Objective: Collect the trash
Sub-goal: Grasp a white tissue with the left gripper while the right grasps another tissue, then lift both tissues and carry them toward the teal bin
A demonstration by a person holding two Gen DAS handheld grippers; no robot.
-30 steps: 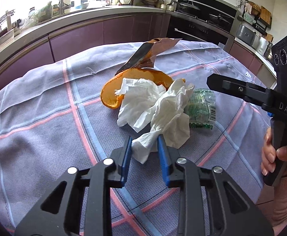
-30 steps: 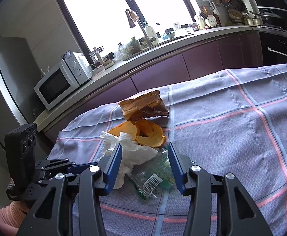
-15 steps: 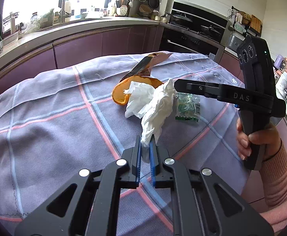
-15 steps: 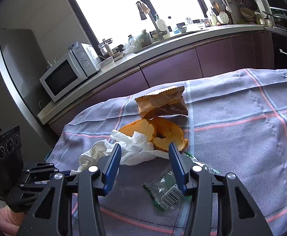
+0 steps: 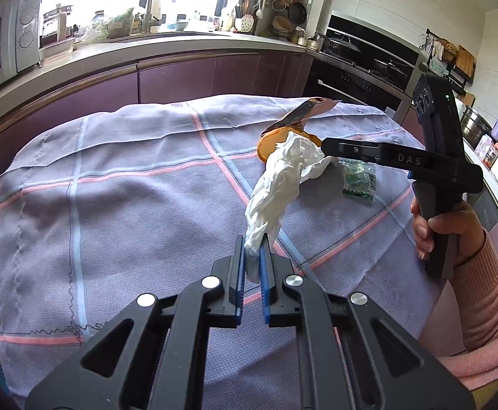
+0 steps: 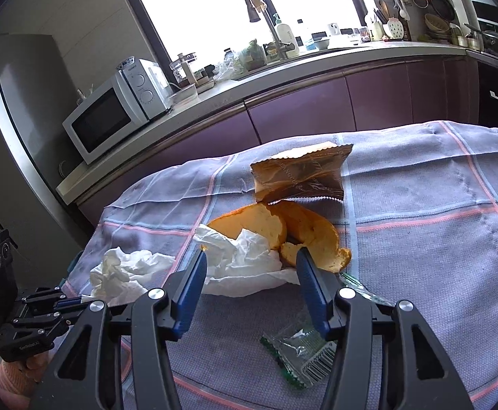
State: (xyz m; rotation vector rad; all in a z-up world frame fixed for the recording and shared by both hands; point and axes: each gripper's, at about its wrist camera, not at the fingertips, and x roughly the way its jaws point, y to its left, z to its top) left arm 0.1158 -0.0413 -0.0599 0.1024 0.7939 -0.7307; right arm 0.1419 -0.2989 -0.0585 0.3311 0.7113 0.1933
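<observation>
My left gripper (image 5: 252, 246) is shut on the near end of a crumpled white tissue (image 5: 279, 184), which stretches up from the table toward the trash pile. The tissue also shows in the right wrist view (image 6: 129, 273). My right gripper (image 6: 250, 263) is open, hovering over a second white tissue (image 6: 245, 266) beside an orange peel (image 6: 283, 229). A brown snack wrapper (image 6: 300, 177) lies behind the peel. A clear green-edged wrapper (image 6: 300, 352) lies below my right gripper.
The table is covered by a purple checked cloth (image 5: 112, 205). A kitchen counter (image 6: 249, 78) with a microwave (image 6: 112, 112) runs behind it. An oven (image 5: 361, 65) stands at the far right.
My left gripper closed on the tissue and pulled it back and left, away from the pile. My right gripper moved forward over the second tissue and peel.
</observation>
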